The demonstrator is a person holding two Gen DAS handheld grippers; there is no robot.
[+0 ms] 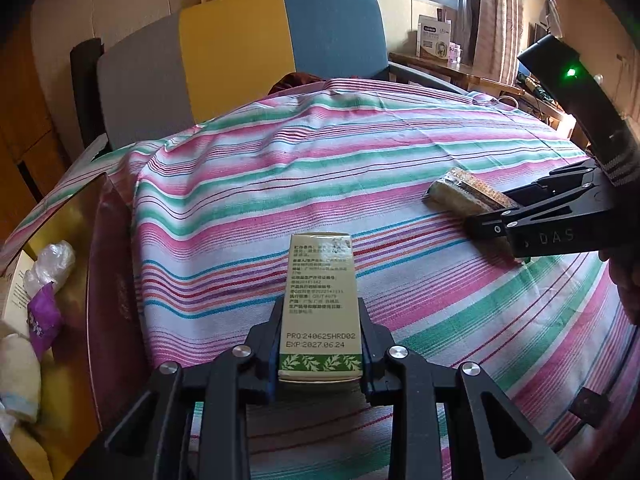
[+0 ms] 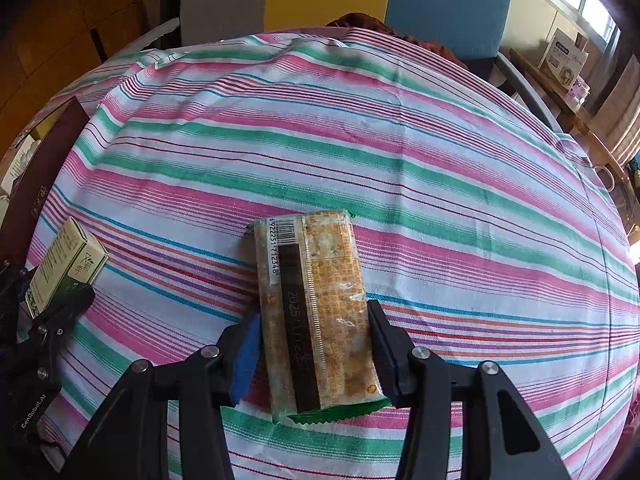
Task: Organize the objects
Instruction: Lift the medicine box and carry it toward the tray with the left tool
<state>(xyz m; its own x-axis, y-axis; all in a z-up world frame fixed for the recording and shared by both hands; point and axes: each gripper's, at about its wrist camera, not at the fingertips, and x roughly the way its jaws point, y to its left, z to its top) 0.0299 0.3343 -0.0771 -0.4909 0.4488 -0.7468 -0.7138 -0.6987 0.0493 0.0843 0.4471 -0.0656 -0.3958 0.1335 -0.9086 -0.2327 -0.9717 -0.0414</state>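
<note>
A narrow cream and green carton [image 1: 322, 300] with printed text and date codes sits between the fingers of my left gripper [image 1: 320, 344], which is shut on its lower part over the striped cloth [image 1: 320, 168]. In the right wrist view a clear cracker packet [image 2: 316, 304] with a barcode lies lengthwise between the pads of my right gripper [image 2: 314, 348], which is shut on it. The same packet [image 1: 464, 194] shows at the right of the left wrist view, held by the right gripper [image 1: 486, 222]. The carton [image 2: 66, 266] and left gripper [image 2: 60, 300] appear at the left edge.
An open gold-lined box [image 1: 76, 288] with a dark red wall stands at the table's left, holding a plastic wrap, a purple sachet and white items. A grey, yellow and blue chair [image 1: 240, 48] stands behind the table. A wooden shelf with a box [image 1: 434, 36] is at the back right.
</note>
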